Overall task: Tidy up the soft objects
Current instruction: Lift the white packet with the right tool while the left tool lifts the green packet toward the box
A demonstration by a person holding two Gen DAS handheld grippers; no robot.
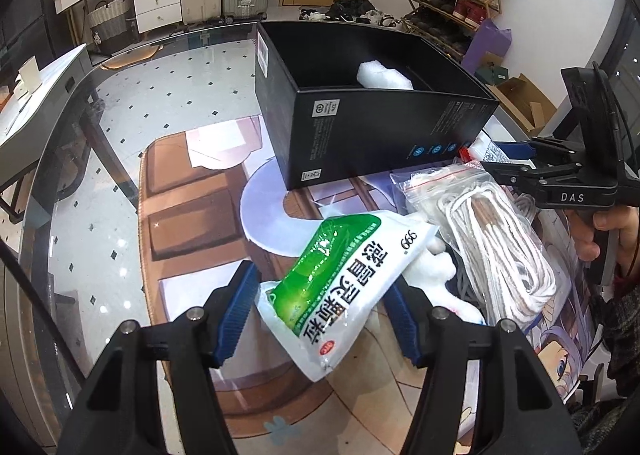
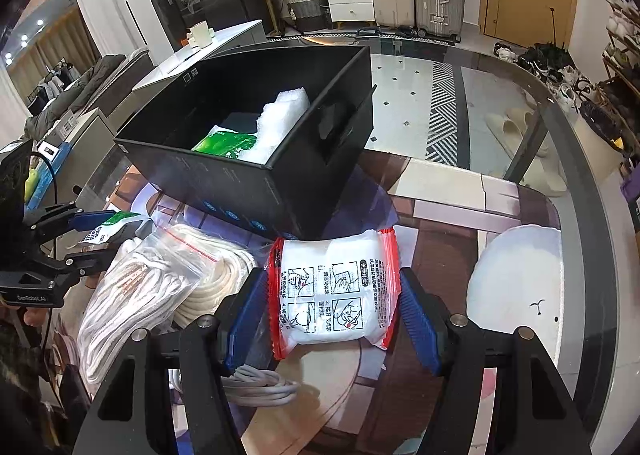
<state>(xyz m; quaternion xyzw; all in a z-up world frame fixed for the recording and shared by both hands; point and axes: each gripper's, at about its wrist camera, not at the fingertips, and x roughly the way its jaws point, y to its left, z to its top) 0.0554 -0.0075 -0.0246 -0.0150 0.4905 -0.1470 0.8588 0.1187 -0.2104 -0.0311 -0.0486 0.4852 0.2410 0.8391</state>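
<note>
Left jaws clamp green pouch (image 1: pixel 340 275); right jaws clamp red-edged packet (image 2: pixel 334 289); black box (image 2: pixel 256 143) behind.

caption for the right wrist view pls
Right gripper fingers grip a red-edged white packet before the black box.

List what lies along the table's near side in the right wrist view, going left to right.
Left gripper with the green-and-white pouch between its fingers → clear bag of white rope → red-edged white packet between the right gripper's fingers → white round plush.
</note>
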